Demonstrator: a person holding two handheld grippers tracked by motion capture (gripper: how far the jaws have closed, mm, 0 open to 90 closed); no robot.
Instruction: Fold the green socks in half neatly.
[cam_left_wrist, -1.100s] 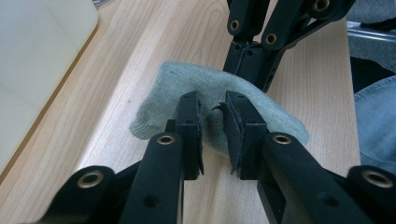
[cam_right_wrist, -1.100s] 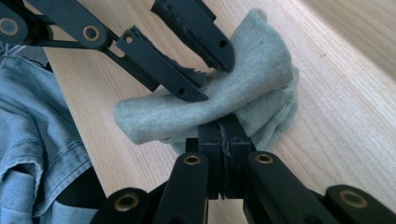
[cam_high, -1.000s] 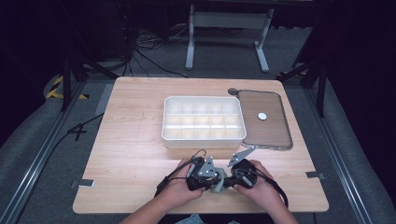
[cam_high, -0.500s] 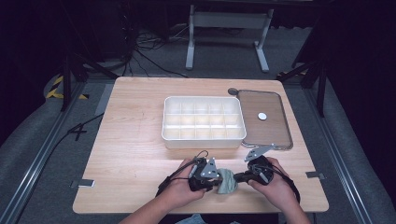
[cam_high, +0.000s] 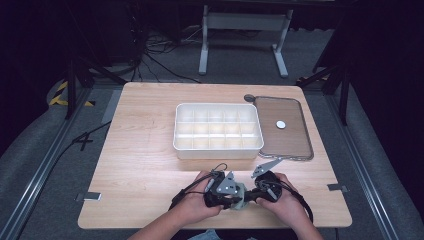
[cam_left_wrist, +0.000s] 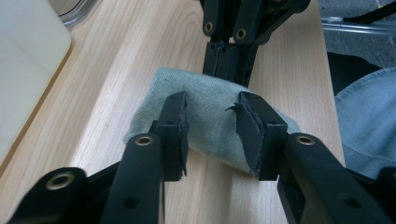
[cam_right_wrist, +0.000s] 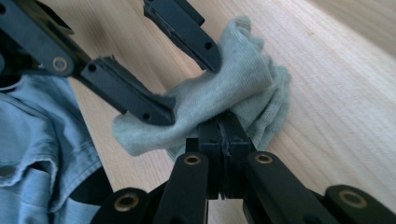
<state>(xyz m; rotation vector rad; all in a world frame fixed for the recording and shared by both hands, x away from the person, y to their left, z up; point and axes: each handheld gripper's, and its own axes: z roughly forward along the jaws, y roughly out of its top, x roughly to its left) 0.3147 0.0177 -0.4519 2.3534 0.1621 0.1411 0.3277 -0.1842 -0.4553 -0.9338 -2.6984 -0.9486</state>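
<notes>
Two grippers are meeting nose to nose over one small grey-green sock at the near edge of the wooden table. In the left gripper view, the left gripper is standing part-way open; its jaws have just been opening, and the sock is lying between them, the pads sitting just beside the cloth on either side rather than squeezing it. Beyond those jaws, the right gripper is pinching the sock's far edge, its jaws clamped tight together on the fabric. In the right gripper view the bunched sock is spreading just ahead of its closed tips, with the left gripper's two spread jaws straddling it from the far side. From the high view, both hands are crowding the spot, so the sock is showing as a small patch between the grippers, its shape hard to read. A white compartment box is sitting well beyond the grippers.
</notes>
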